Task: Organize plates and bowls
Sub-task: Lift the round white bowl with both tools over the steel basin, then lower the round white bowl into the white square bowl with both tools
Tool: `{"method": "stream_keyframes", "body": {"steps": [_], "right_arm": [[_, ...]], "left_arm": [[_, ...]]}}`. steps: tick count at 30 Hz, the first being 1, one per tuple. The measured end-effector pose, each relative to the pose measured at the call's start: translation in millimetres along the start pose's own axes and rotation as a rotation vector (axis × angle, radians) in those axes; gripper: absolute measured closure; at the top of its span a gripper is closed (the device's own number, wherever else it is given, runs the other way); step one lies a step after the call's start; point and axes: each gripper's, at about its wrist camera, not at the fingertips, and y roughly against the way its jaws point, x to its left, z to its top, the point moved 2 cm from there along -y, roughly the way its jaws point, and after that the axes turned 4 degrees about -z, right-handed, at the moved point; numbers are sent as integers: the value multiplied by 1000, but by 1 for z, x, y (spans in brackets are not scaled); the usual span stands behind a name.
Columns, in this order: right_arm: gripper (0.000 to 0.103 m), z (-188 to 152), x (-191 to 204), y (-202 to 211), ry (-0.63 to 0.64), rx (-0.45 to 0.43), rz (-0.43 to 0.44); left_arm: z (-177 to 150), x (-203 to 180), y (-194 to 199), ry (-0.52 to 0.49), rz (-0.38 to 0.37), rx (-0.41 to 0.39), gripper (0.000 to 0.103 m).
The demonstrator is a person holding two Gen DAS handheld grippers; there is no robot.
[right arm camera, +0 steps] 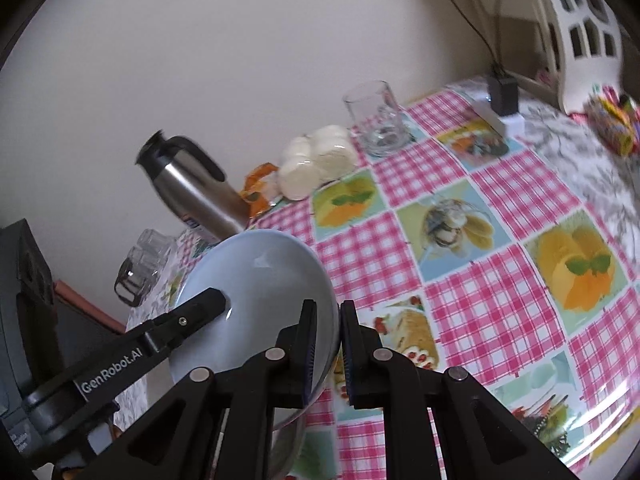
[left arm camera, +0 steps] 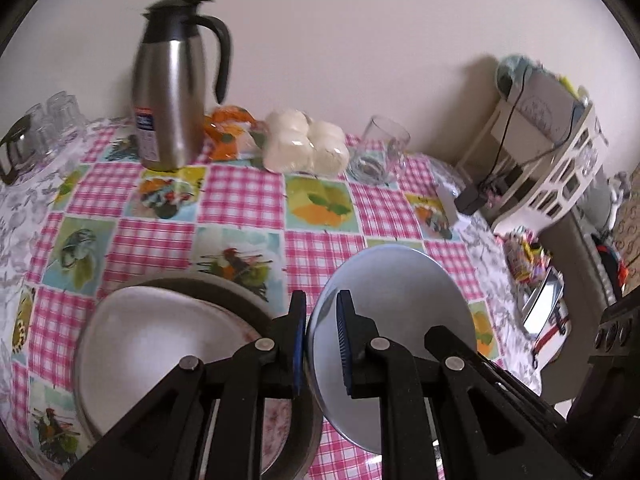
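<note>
Currently both grippers are clamped on opposite rims of one pale blue bowl (left arm camera: 396, 320), which is carried clear of the table (left arm camera: 240, 200). The left gripper (left arm camera: 322, 344) has its jaws closed tight on the bowl's left edge, one blue pad inside the rim and one outside. The right gripper (right arm camera: 328, 344) is likewise closed on the right edge, and the left tool's finger appears across the bowl in the right wrist view. The bowl is tilted, its hollow facing the right wrist camera.

Step in hand, by judgement: transport of the bowl, a two-handed lift toward a stacking place. A stack of plates (left arm camera: 160, 344) lies on the table just beside and below the bowl on the left; whether that stack is the destination cannot be determined.

Requirements for the next move, as judged:
- Keep both grips closed and move both hands together, so the rim does not twist out of the pads.
- Level the bowl before lowering it.
- Stay clear of the steel jug (left arm camera: 172, 92) and the glass (left arm camera: 380, 152) near the wall.
</note>
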Motion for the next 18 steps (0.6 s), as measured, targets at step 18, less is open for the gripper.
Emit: {"method": "stream_keyframes", "body": {"steps": [18], "right_arm": [[90,-29,95,6,165,18,110]], "left_arm": [[-9,79,83,149,-1,-155,88]]}}
